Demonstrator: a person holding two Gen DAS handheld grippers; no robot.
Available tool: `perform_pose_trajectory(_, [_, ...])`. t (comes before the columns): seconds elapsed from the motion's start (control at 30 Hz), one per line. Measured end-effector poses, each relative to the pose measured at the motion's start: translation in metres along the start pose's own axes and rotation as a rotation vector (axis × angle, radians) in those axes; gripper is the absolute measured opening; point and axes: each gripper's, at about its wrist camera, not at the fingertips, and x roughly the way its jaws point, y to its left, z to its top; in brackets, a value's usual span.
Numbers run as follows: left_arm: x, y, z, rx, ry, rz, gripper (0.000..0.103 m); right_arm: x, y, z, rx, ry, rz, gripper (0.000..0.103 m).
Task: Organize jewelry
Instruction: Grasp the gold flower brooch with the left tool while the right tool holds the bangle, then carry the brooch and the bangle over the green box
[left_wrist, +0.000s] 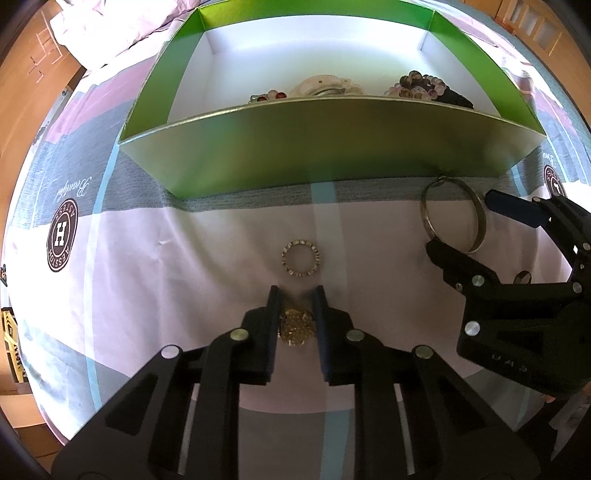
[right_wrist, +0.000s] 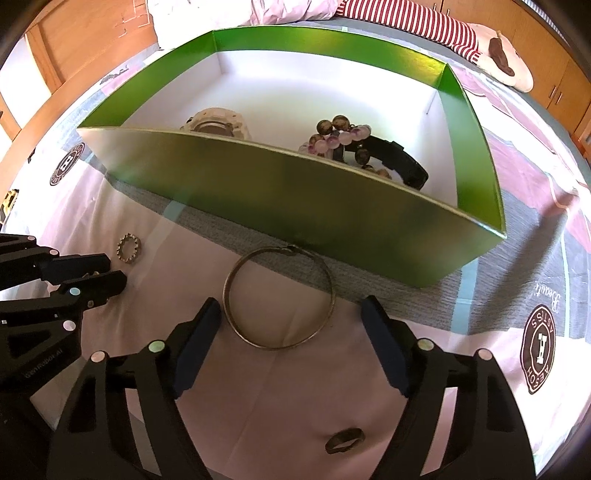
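My left gripper (left_wrist: 297, 295) is shut on a gold sparkly ornament (left_wrist: 295, 326) low over the bedsheet. A small studded ring (left_wrist: 301, 257) lies just ahead of it; it also shows in the right wrist view (right_wrist: 129, 249). My right gripper (right_wrist: 291, 308) is open, its fingers on either side of a thin metal bangle (right_wrist: 279, 297) that lies against the green box's near wall (right_wrist: 295, 199). The bangle (left_wrist: 453, 214) and right gripper (left_wrist: 461, 229) also show in the left wrist view. A small dark ring (right_wrist: 344, 440) lies under the right gripper. The left gripper (right_wrist: 114, 275) shows at the left.
The green box (left_wrist: 332, 147) holds a beaded bracelet (right_wrist: 341, 136), a pale bracelet (right_wrist: 216, 123), a black band (right_wrist: 400, 162) and small red-stoned pieces (left_wrist: 267, 96). The patterned sheet (left_wrist: 147, 266) covers the bed. A striped pillow (right_wrist: 406, 18) and wooden furniture (right_wrist: 92, 29) lie beyond.
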Motion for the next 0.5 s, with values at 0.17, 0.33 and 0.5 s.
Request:
perform_pose_trajectory(0.17, [-0.002,0.0,0.0,-0.002,0.0,0.001,0.018,-0.005,0.002,0.0,-0.022,-0.011,-0.001,0.061])
perform_pose_trajectory(0.33, [-0.004,0.0,0.002,-0.004,-0.002,0.005,0.018,-0.008,0.001,-0.002,-0.029,-0.013,-0.001,0.061])
perform_pose_trajectory(0.5, [-0.014,0.001,0.004,-0.011,-0.046,0.042,0.018,-0.013,-0.002,-0.002,-0.018,-0.019,-0.003,0.061])
